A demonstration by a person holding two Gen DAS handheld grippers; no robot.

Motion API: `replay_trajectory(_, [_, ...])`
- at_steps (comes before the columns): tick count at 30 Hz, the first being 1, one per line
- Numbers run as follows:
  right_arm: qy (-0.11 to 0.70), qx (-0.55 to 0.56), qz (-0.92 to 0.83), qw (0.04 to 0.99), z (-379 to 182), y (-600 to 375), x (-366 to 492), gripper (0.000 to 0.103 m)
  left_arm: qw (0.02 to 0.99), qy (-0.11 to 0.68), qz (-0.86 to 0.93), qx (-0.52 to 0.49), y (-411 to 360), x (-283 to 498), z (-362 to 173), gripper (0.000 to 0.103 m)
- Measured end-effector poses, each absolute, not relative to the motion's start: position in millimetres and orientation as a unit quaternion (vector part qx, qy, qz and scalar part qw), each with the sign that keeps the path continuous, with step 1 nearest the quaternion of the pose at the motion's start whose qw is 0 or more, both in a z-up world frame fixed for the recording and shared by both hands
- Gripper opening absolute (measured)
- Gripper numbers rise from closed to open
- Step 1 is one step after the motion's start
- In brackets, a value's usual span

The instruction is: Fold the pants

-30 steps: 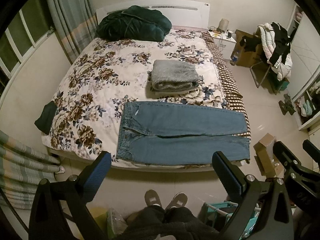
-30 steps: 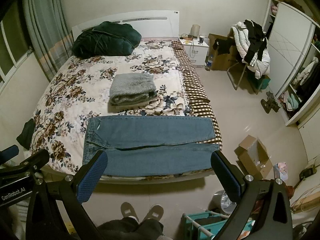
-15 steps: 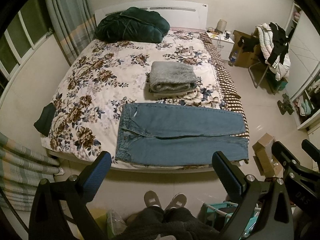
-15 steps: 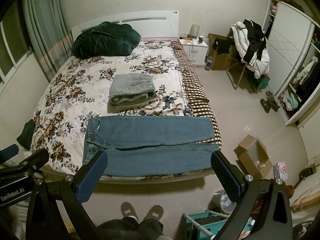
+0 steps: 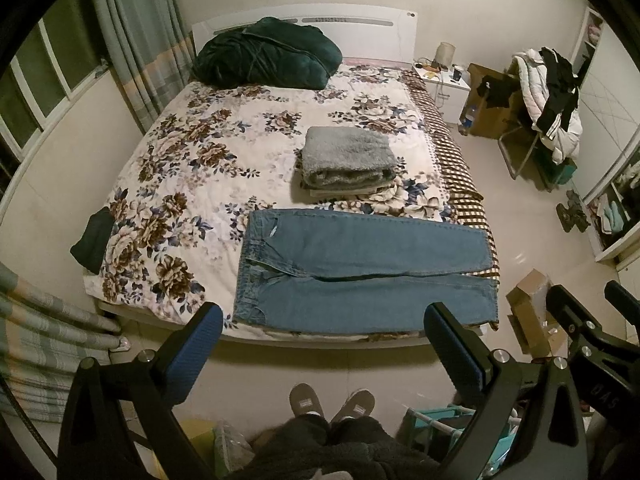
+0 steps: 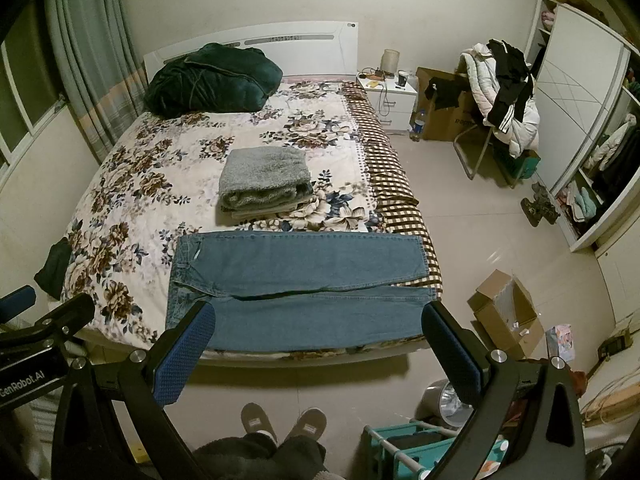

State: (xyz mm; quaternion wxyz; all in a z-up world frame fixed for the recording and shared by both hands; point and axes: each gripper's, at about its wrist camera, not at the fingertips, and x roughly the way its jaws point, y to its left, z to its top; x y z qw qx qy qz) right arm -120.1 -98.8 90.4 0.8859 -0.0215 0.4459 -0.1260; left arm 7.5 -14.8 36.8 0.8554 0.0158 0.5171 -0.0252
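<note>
Blue jeans (image 5: pixel 360 268) lie flat along the near edge of the floral bed (image 5: pixel 208 152), waistband to the left, legs side by side pointing right; they also show in the right wrist view (image 6: pixel 300 280). My left gripper (image 5: pixel 323 322) is open and empty, held well back from the bed over the floor. My right gripper (image 6: pixel 318 320) is open and empty too, also short of the bed edge. The right gripper's body shows at the right edge of the left wrist view (image 5: pixel 588 328).
A folded grey blanket (image 5: pixel 346 158) sits on the bed behind the jeans. A dark green duvet (image 5: pixel 268 54) lies at the headboard. A cardboard box (image 6: pixel 506 314) stands on the floor right of the bed. A teal rack (image 6: pixel 408 446) stands near my feet (image 6: pixel 284 420).
The left wrist view has shifted slightly, with the bed sitting a touch lower and closer in frame. The right gripper has barely moved. The jeans have not moved.
</note>
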Motion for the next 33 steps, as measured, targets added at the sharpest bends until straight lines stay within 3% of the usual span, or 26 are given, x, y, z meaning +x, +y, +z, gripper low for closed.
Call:
replay_trajectory(24, [0.446, -0.022, -0.125, 0.886, 89, -98, -122, 0.103, 0.857, 0.515, -0.026, 0.014, -14, 4, 38, 0.103])
replay_trajectory(33, [0.458, -0.02, -0.118, 0.881, 114, -88, -119, 0.103, 0.856, 0.517, -0.015, 0.004, -9, 16, 48, 0.103])
